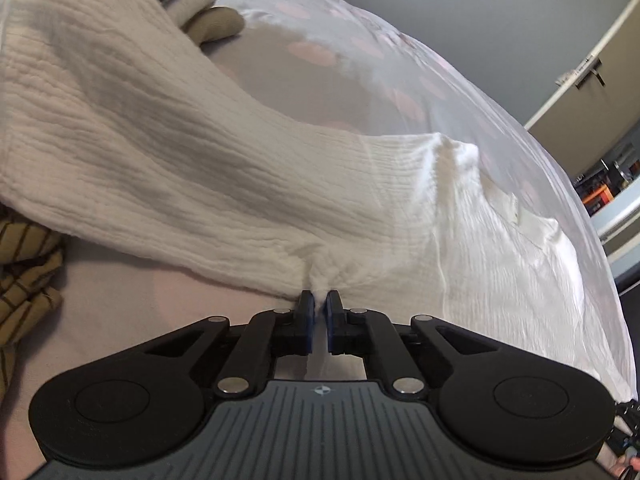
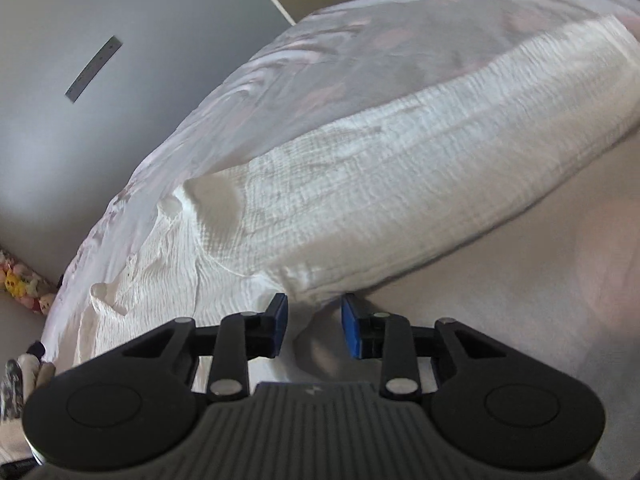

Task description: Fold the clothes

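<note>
At the bottom centre of the left wrist view, the left gripper (image 1: 318, 304) has its two blue-padded jaws drawn together on a small pinch of the cream-white crinkled cotton garment (image 1: 224, 184), taken at the cloth's near hem; the fabric bunches into a little tuft just above the pads, which suggests the grip is meant to anchor or lift that edge for a fold. From there the garment runs up and to the left of the frame as a broad, partly raised band, and to the right it spreads flat and bright over the pale bedsheet with faded pink blotches (image 1: 320, 52). The bed serves as the folding surface, so the cloth lies spread rather than heaped. In the right wrist view, the right gripper (image 2: 314, 324) sits at the lower centre with its jaws apart and nothing pressed between the pads; the garment's folded corner lies just beyond the tips, so it looks poised to take a second hold along the same edge. A person's hand in a beige glove (image 1: 212, 20) shows at the top left of the left view, near the far end of the cloth. A mustard-yellow fabric with dark stripes (image 1: 24, 280) lies crumpled at the left edge, probably waiting its turn. No basket, box or other container is visible in either view, so nothing can be said of contents.
</note>
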Demonstrator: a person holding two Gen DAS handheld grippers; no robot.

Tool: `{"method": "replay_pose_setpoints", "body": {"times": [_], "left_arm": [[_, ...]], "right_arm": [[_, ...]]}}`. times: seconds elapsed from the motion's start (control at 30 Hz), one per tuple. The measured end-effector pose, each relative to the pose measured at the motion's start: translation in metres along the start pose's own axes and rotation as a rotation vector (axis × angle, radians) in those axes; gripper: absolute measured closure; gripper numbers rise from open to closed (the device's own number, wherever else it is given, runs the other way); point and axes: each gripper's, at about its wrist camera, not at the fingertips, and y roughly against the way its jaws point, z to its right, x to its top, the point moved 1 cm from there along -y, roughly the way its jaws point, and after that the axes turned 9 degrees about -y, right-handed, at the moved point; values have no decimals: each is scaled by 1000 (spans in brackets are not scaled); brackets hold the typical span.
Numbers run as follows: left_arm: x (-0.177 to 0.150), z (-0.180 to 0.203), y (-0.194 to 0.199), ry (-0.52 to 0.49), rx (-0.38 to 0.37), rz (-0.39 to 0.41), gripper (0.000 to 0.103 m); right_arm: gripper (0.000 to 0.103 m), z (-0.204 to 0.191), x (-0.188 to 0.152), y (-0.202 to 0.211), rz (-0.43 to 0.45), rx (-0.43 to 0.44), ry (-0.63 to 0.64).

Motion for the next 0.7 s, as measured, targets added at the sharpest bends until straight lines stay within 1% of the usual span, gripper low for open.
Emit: {"method": "replay_pose_setpoints", "body": {"times": [0.03, 0.13, 0.17, 0.2, 0.23, 0.3, 0.37, 0.43, 0.5, 0.57, 0.63, 0.67, 0.7], "left_arm": [[0, -3, -1, 11, 0, -4, 99], [0, 2, -2, -34, 24, -1, 99], [0, 3, -3, -33, 26, -2, 99], [1, 2, -3, -29, 26, -2, 99], [1, 2, -2, -29, 30, 4, 99], [2, 4, 1, -39, 45, 24, 99], [3, 6, 3, -50, 58, 46, 99], [2, 5, -2, -56, 58, 28, 99], [0, 3, -7, -59, 56, 5, 99], [1, 2, -6, -54, 52, 3, 96], [1, 1, -1, -39, 48, -1, 93], [0, -1, 3, -27, 48, -2, 91], [0, -2, 7, -16, 48, -3, 85]], "right_arm": [[70, 5, 1, -3, -7, 15, -37], [71, 10, 5, -8, -4, 49, -67], [78, 11, 7, -10, -2, 60, -77], [94, 11, 7, -11, 0, 51, -70], [97, 12, 8, -12, 3, 41, -63], [98, 8, 9, -6, 78, -5, -10], [98, -2, 13, 1, 160, -27, 85], [98, -7, 18, -1, 159, -16, 118], [97, -5, 16, -7, 122, -32, 115], [96, 1, 16, -11, 80, -47, 73], [94, 3, 17, -6, 84, -38, 40], [88, 2, 15, -3, 86, -37, 26], [82, 1, 12, 1, 88, -36, 11]]}}
